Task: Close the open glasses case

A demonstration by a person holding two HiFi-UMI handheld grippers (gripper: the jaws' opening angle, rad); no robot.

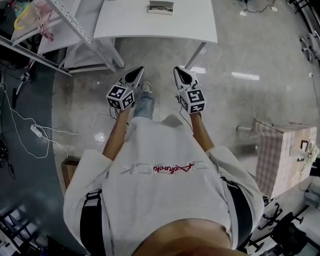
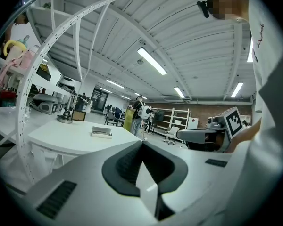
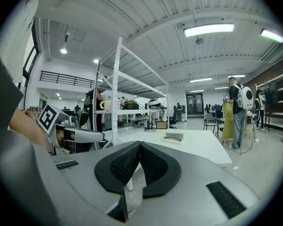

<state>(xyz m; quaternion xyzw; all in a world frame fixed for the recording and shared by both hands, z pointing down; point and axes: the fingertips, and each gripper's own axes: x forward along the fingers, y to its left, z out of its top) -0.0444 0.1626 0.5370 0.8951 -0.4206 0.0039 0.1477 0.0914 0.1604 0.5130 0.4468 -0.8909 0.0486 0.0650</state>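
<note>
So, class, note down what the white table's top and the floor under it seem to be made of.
Table: smooth matt white top, even colour with no grain, so probably laminate or painted board. Floor: grey and glossy, mirroring ceiling lights, likely polished concrete or a resin coat.

The glasses case (image 1: 160,7) is a small, pale, rectangular box. It lies open and flat on the white table (image 1: 194,17), about midway between the table's left and right edges and well back from its near edge.
</note>
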